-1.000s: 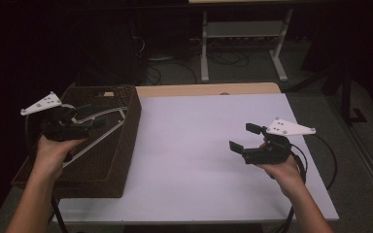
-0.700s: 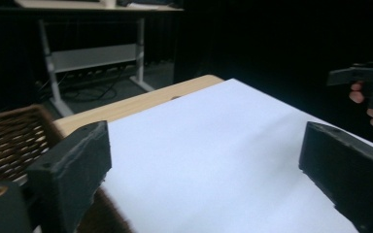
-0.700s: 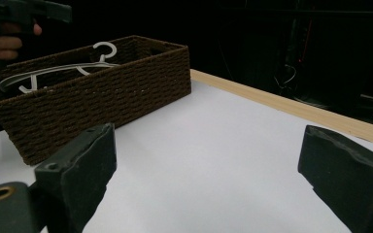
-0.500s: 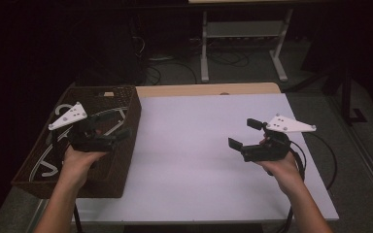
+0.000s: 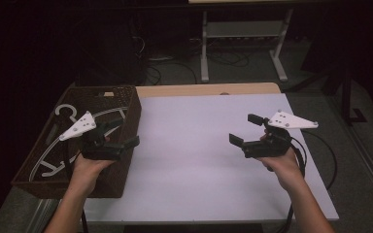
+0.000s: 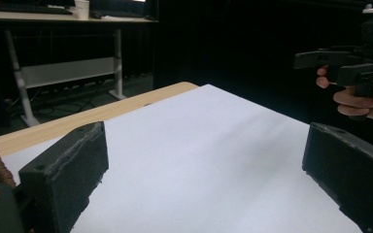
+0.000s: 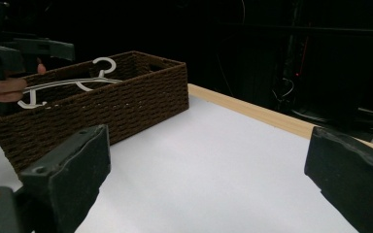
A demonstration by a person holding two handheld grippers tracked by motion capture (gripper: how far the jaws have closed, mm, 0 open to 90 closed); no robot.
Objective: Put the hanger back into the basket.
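A brown woven basket [image 5: 103, 91] stands at the table's left end with white hangers [image 5: 66, 110] lying inside it. My left gripper [image 5: 121, 134] hovers over the basket's right wall, open and empty, pointing across the table. In the left gripper view its jaws stand wide apart, the left gripper [image 6: 204, 170] facing the white sheet [image 6: 209, 145]. My right gripper [image 5: 245, 129] hangs above the right half of the sheet, open with nothing in it. In the right gripper view the right gripper [image 7: 204, 174] looks toward the basket [image 7: 126, 104] and a hanger [image 7: 73, 83].
A white sheet [image 5: 199, 160] covers most of the table, with a wooden strip [image 5: 199, 90] along the far edge. Beyond the table stand a metal desk frame [image 5: 243, 39] and floor cables [image 5: 155, 73] in the dark. Each gripper trails a black cable [image 5: 328, 160].
My left gripper has moved right, from over the basket's far left part to above its right wall. The right gripper has barely shifted.
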